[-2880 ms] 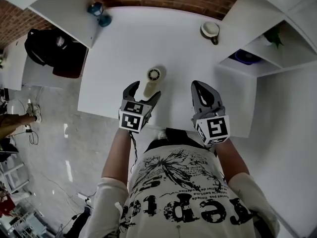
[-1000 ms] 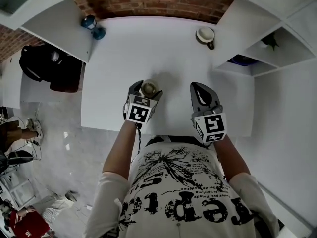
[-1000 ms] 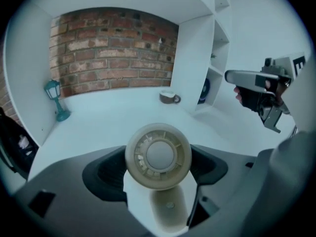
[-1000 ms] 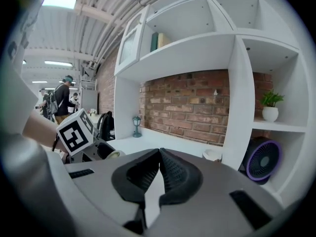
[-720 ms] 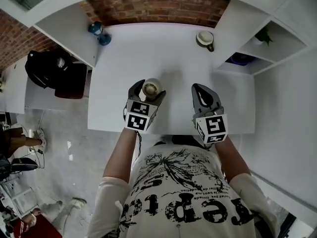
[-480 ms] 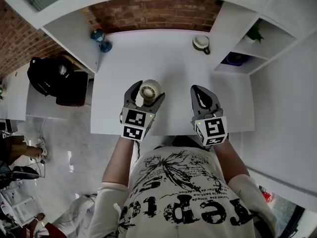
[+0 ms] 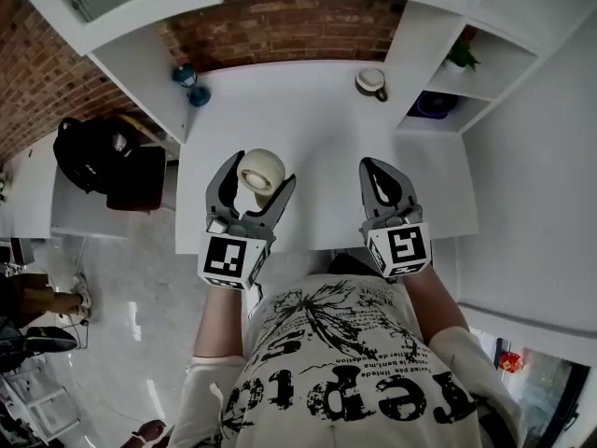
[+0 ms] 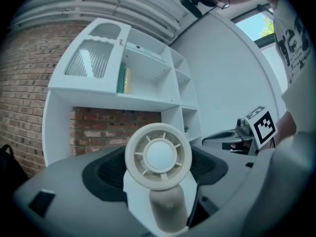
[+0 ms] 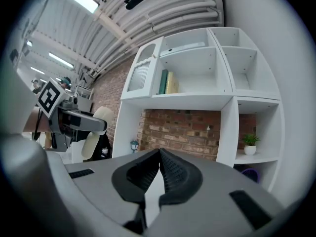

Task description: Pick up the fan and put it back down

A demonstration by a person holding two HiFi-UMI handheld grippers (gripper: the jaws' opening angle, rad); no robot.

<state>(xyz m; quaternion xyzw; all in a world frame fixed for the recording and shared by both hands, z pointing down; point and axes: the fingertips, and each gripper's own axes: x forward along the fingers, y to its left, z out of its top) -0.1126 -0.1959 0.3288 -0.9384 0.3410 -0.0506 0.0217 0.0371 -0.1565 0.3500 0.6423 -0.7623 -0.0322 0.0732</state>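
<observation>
A small cream hand-held fan (image 7: 260, 169) with a round head is lifted above the white table (image 7: 317, 110). My left gripper (image 7: 256, 183) is shut on the fan's handle. In the left gripper view the fan head (image 8: 158, 156) faces the camera, and its handle (image 8: 167, 209) stands upright between the dark pads of the left gripper (image 8: 159, 174). My right gripper (image 7: 373, 168) hovers over the table's front right with its jaws closed together and nothing in them. In the right gripper view its pads (image 9: 170, 174) meet at the tip, and the fan (image 9: 94, 132) shows at far left.
A cream mug (image 7: 371, 80) stands at the table's back right and a small blue ornament (image 7: 189, 84) at the back left. White shelves on the right hold a plant (image 7: 462, 54) and a purple bowl (image 7: 431, 105). A black bag (image 7: 103, 152) lies left of the table.
The fan stood on the table between the open left jaws; the left gripper has since shut on it and raised it toward me. The right gripper has held its place.
</observation>
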